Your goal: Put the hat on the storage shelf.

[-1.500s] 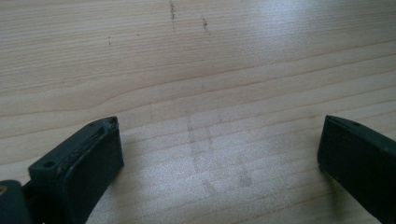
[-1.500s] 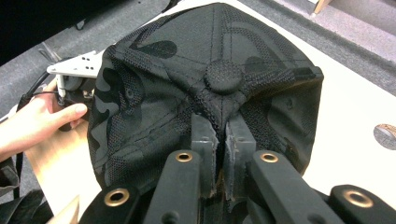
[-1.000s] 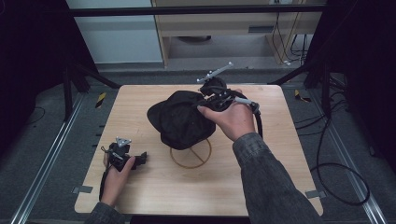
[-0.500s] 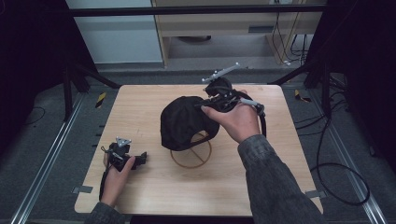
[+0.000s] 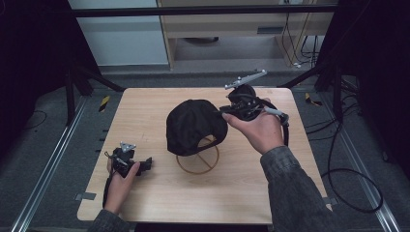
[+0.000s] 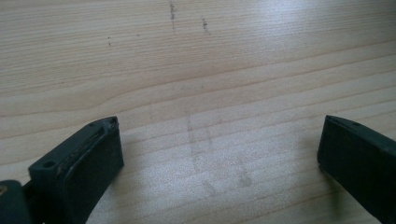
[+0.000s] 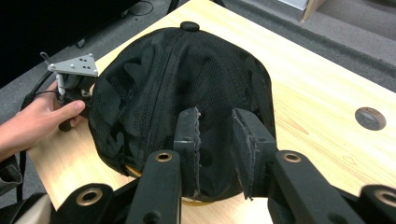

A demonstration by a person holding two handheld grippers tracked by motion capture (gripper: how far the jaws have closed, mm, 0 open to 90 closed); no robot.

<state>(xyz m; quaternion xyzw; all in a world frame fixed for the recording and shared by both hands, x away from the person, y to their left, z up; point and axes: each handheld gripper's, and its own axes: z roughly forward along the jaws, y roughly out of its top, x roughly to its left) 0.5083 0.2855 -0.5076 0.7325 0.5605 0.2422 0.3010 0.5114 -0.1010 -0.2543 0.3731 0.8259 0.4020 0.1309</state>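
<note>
A black cap hangs tilted above the middle of the wooden table, its lower edge over a wooden ring stand. My right gripper comes in from the cap's right and is shut on its edge. In the right gripper view the jaws pinch the dark fabric between the pads of the right gripper. My left gripper rests at the table's front left, apart from the cap. The jaws of the left gripper stand open over bare wood.
A round cable hole sits in the tabletop beyond the cap. Cables trail over the floor to the right of the table. A low shelf unit stands behind it. Bare wood lies along the table's front and left.
My right gripper has carried the cap to the right and slightly back, so more of the ring stand shows. The left gripper has stayed in place.
</note>
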